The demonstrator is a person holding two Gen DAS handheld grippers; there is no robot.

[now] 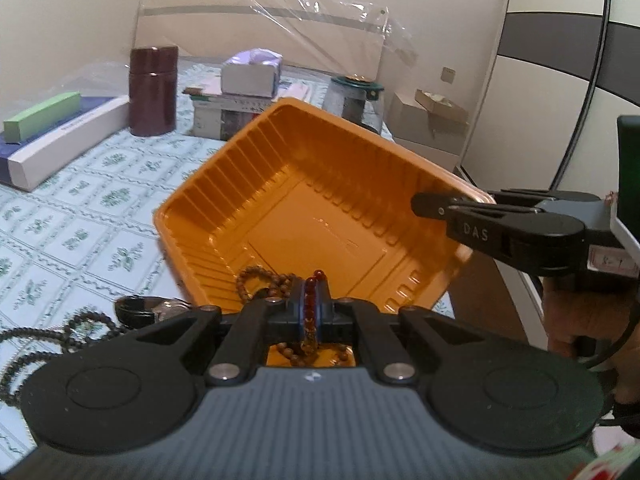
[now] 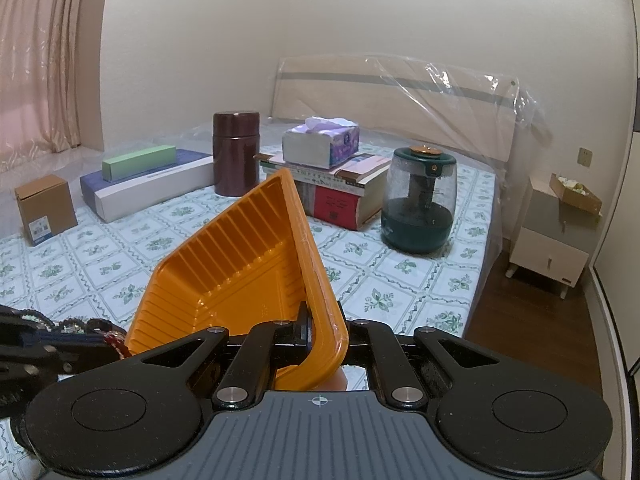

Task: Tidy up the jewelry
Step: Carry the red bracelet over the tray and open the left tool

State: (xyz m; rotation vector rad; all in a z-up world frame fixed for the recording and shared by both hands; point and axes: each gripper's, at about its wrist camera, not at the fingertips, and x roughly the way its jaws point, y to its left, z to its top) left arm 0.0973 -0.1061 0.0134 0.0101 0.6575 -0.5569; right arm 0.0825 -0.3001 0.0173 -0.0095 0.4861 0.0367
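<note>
The left gripper is closed on a red bead string, which is pinched between its pads and runs back toward the camera. No earlier picture is at hand, so only the grip itself can be told. A brown bead string lies looped at 11 o'clock from those fingertips, inside the near edge of the orange tray; more brown beads are seen below the fingers.

The right gripper is clamped on the tray's rim, with the thin plastic wall pinched between its pads. In the left view this gripper is seen entering from 3 o'clock, gripping the tray's right corner, and the tray is held tilted, raised off the bedspread. A hand is seen under the gripper handle at 4 o'clock.

A dark bead necklace is spread on the bedspread at 8 o'clock of the left view, beside a dark shiny item that cannot be identified.

Farther back, at 12 o'clock of the right view, a maroon canister, a tissue pack on stacked books, and a green jar are seen. At 10 o'clock lie a long box and a small carton. A nightstand is placed at 3 o'clock.
</note>
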